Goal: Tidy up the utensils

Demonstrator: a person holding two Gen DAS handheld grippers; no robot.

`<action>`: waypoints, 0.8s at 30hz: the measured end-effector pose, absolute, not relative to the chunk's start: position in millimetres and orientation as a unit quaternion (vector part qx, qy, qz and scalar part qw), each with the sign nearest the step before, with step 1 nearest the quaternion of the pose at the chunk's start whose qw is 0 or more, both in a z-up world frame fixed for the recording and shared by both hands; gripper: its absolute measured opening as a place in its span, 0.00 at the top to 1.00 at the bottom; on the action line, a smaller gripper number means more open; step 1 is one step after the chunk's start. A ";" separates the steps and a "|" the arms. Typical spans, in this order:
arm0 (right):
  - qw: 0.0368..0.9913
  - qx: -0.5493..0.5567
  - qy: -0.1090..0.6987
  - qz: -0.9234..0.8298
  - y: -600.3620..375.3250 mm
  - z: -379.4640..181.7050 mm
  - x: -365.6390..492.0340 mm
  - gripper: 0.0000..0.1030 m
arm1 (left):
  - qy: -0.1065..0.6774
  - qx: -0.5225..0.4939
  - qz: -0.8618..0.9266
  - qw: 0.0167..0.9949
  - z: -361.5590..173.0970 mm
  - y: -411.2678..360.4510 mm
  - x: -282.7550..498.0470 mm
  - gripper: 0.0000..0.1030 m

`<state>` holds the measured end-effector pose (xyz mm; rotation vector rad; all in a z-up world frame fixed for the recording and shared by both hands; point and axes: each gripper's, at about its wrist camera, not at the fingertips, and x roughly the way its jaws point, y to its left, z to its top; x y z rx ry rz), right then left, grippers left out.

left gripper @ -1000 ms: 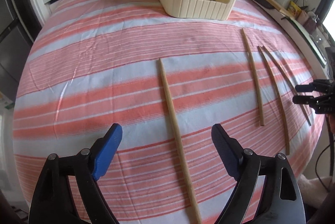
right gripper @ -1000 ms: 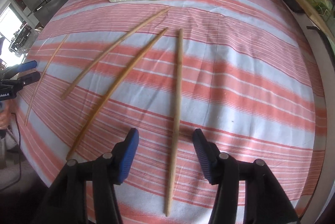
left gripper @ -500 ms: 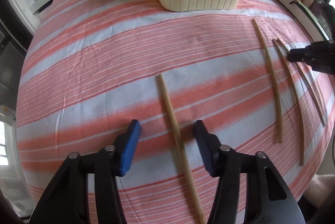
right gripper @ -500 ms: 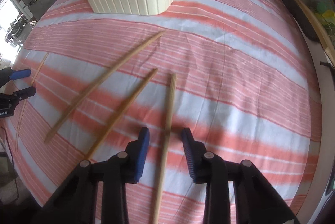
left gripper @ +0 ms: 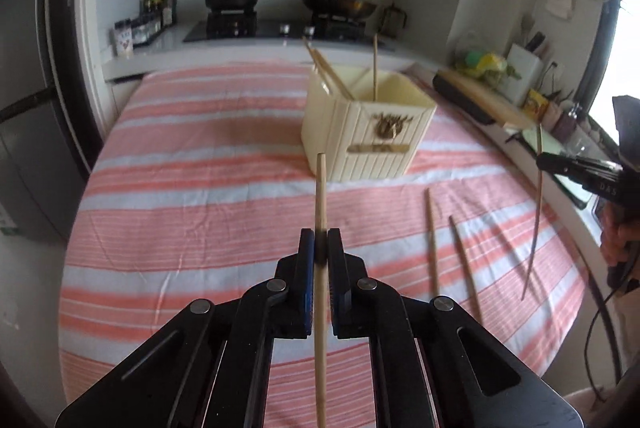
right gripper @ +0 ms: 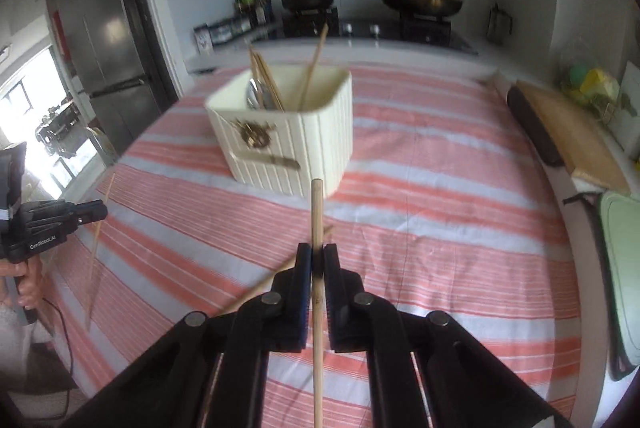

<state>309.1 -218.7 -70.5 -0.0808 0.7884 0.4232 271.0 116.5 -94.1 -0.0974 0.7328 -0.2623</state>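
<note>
Left wrist view: your left gripper [left gripper: 321, 252] is clenched on a chopstick [left gripper: 320, 196] whose long axis points straight at the cream holder [left gripper: 360, 132] ahead; your right gripper [right gripper: 317, 264] likewise clamps its own chopstick [right gripper: 316, 212], aimed slightly right of the holder.

Bench [left gripper: 200, 188] left of the holder [left gripper: 360, 132] lies bare and passable. Two chopsticks [left gripper: 432, 240] lie near right; upright chopsticks [left gripper: 375, 64] partly obstruct the holder's open top.
</note>
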 end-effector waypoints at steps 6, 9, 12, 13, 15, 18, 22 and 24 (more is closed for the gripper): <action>0.913 -0.029 0.341 0.222 -214.1 -41.1 275.8 0.94 | 0.299 -0.063 -0.138 0.942 -57.8 117.0 248.1 0.96; 0.916 -0.015 0.321 0.241 -213.9 -37.5 262.6 0.94 | 0.283 -0.067 -0.144 0.946 -50.7 112.9 247.5 0.96; 0.925 -0.002 0.285 0.252 -215.2 -31.5 255.5 0.94 | 0.281 -0.067 -0.143 0.947 -47.4 110.2 250.2 0.96; 0.926 -0.001 0.282 0.250 -215.7 -30.9 255.7 0.94 | 0.281 -0.070 -0.144 0.946 -46.6 110.5 252.6 0.96; 0.927 0.007 0.280 0.250 -218.2 -30.0 256.6 0.94 | 0.282 -0.074 -0.145 0.945 -46.0 110.2 255.3 0.96; 0.925 0.018 0.278 0.257 -221.5 -27.4 258.1 0.94 | 0.284 -0.072 -0.148 0.945 -45.2 107.9 258.7 0.96; 0.925 0.002 0.283 0.255 -218.4 -26.4 260.9 0.94 | 0.287 -0.068 -0.150 0.944 -43.4 102.4 259.0 0.96; 0.925 0.004 0.282 0.255 -218.1 -23.6 264.3 0.94 | 0.284 -0.068 -0.157 0.944 -35.6 101.0 262.4 0.96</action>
